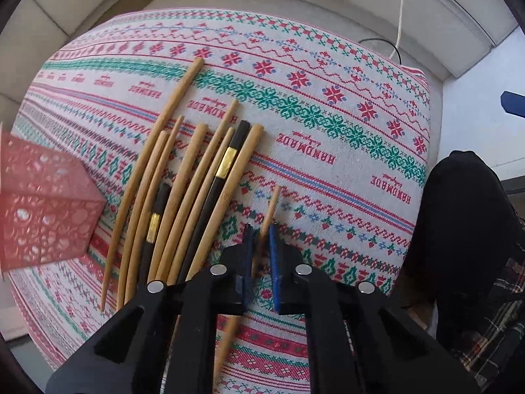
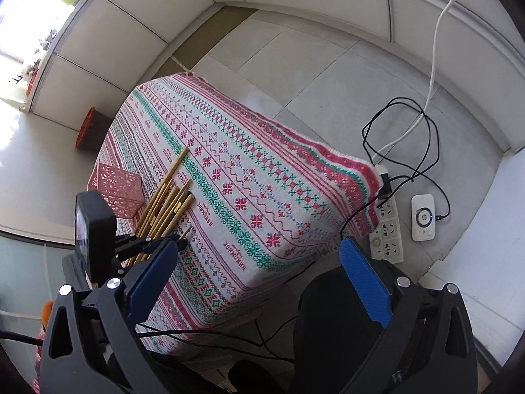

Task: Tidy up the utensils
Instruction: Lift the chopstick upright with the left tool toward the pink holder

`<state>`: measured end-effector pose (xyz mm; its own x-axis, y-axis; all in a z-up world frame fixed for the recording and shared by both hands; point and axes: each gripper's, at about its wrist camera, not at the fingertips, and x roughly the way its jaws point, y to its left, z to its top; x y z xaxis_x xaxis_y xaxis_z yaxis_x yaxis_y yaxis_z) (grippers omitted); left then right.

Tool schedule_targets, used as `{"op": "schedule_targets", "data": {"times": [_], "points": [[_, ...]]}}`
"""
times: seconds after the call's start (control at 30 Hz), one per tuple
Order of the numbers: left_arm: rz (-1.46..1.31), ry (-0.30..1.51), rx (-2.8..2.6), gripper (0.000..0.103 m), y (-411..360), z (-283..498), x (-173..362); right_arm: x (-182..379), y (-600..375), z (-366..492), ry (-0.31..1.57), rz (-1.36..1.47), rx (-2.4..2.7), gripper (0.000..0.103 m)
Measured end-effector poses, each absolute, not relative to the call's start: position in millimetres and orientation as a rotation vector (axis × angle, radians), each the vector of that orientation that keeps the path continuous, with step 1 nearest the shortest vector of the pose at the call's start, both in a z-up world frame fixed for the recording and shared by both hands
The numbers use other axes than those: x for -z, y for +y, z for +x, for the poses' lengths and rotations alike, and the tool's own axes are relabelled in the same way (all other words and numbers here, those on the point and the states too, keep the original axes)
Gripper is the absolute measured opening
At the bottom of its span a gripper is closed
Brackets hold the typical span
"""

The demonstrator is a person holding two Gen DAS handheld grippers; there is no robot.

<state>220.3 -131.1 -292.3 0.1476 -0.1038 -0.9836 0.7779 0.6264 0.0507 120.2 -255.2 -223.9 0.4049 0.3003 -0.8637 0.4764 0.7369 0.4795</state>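
Observation:
Several wooden chopsticks and two black ones with gold bands lie fanned out on the patterned tablecloth. One wooden chopstick lies apart to their right, and my left gripper points down on it, blue pads shut on its shaft. A red perforated holder stands left of the pile. In the right wrist view the pile, the holder and the left gripper show at left. My right gripper hangs above the table's near corner, open and holding nothing.
The small table stands on a tiled floor beside white walls. A power strip, a white device and loose black cables lie on the floor to its right. An orange-rimmed object sits on the floor beyond. A person's dark-clad leg is at the table's right edge.

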Motion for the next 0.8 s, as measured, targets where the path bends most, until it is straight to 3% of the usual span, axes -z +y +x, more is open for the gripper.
{"op": "schedule_targets", "data": {"times": [0.07, 0.23, 0.43, 0.6, 0.8], "points": [[0.554, 1.23, 0.663, 0.004, -109, 213, 284, 233, -242, 132, 1.214, 0.819, 0.118, 0.09], [0.233, 1.055, 0.609, 0.004, -35, 189, 221, 262, -201, 171, 1.328, 0.942, 0.069, 0.058], [-0.01, 0.862, 0.604, 0.004, 30, 139, 164, 283, -163, 203, 1.368, 1.038, 0.103, 0.034], [-0.102, 0.744, 0.606, 0.004, 67, 107, 132, 291, -154, 214, 1.354, 1.052, 0.223, 0.026], [-0.14, 0.663, 0.622, 0.004, 86, 94, 109, 295, -150, 225, 1.36, 1.056, 0.327, 0.026]]}}
